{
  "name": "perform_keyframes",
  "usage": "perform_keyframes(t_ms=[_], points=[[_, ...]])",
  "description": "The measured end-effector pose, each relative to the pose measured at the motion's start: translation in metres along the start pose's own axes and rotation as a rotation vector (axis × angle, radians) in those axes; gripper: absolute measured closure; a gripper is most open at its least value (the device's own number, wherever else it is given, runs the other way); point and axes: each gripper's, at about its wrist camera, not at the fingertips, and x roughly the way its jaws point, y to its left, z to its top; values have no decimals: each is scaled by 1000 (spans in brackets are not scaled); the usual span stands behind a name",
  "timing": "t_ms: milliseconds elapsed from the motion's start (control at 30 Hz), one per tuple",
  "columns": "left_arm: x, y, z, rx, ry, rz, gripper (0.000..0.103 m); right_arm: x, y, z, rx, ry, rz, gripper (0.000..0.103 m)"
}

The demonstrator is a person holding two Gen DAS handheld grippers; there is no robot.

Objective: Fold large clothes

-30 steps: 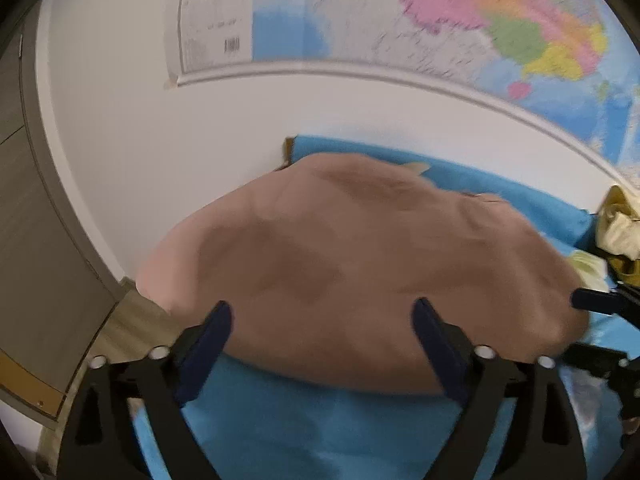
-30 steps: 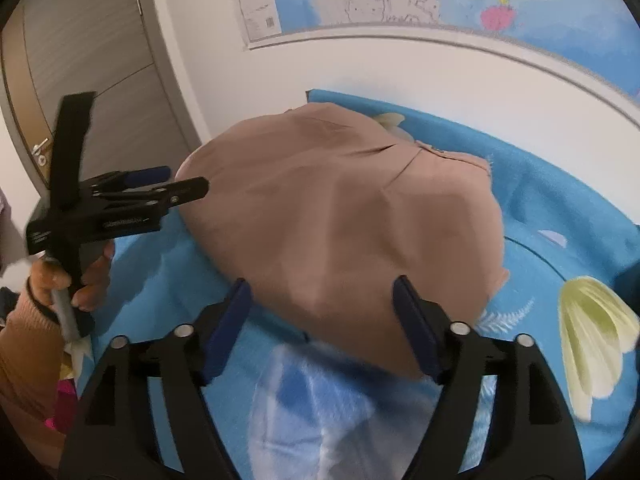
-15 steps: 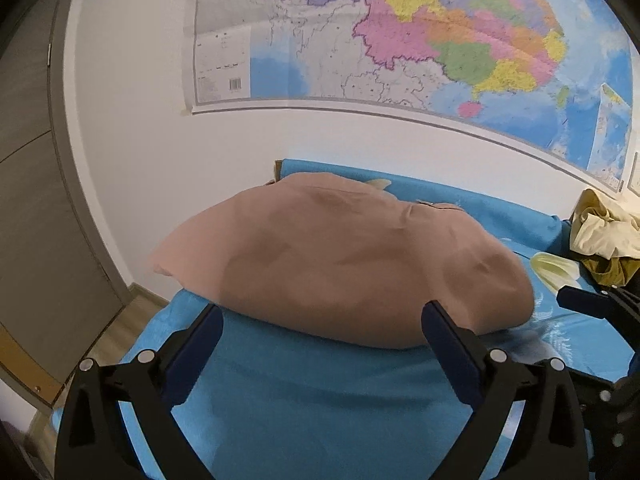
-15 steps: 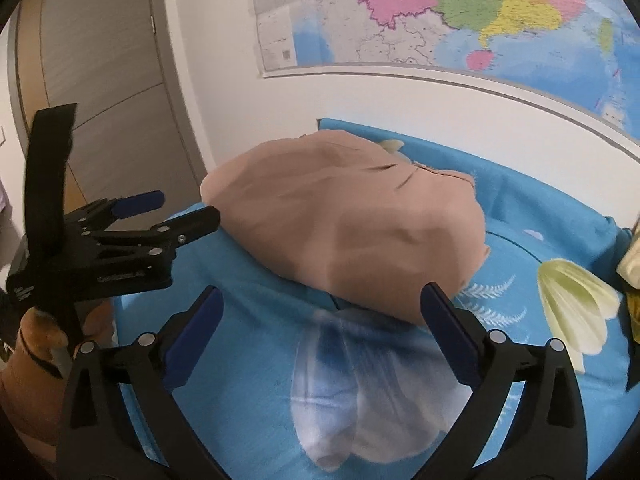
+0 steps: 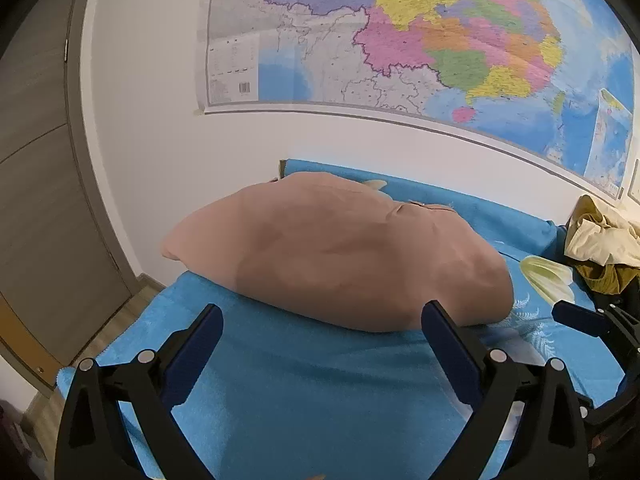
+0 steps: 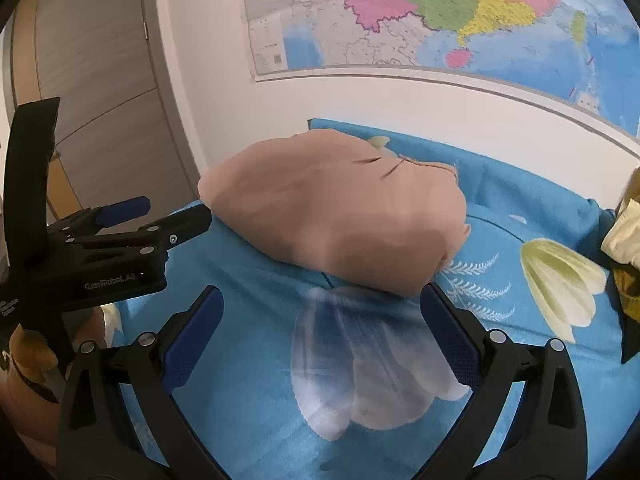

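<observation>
- Holding my right gripper [image 6: 322, 314] spread wide, its jaws having just been opening, nothing between them; my left gripper [image 5: 322, 332] is spread too, empty.
- In the right wrist view the left gripper bears small pale lettering, too blurred to read.
- The folded tan garment [image 5: 340, 256] lies on the blue floral sheet [image 5: 300, 392], just beyond both sets of fingertips, untouched.
- A heap of yellow clothes [image 5: 604, 244] sits further right.
- A wall map [image 5: 420, 40] hangs behind; its print is illegible.
</observation>
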Motion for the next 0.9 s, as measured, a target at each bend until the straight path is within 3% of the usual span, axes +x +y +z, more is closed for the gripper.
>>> perform_keyframes(t_ms=[900], points=[[-15, -16, -10, 20, 0, 35, 7, -9, -7, -12, 34, -4, -2, 6]])
